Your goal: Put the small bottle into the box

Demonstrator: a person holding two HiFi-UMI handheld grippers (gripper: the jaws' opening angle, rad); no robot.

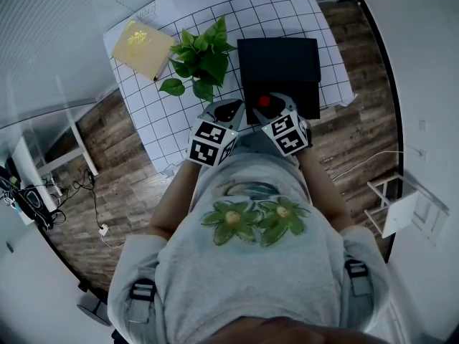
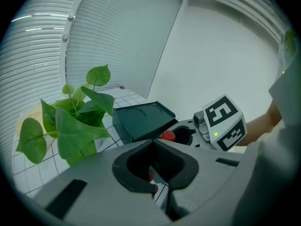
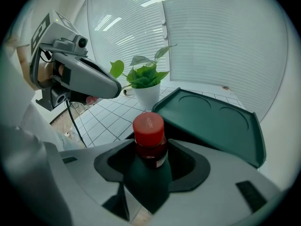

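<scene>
Gripping the bottle [image 3: 149,134] by its body, just below the red cap, the right hand-held gripper [image 3: 150,149] holds it upright at the lower centre of the right gripper view, likely so it can go in bottom first. The box [image 3: 214,121] lies just beyond, at the right of that frame, its dark top with 2 round recesses facing up. It looks closed, though I cannot tell for sure. That may explain the left hand-held gripper [image 2: 153,142]: clenched on nothing, it hovers beside the right one, free to deal with a lid. In the head view the bottle sits mid-frame, just short of the box, over the desk [image 1: 154,113] edge. The plant [image 1: 202,59] stands left of the box.
</scene>
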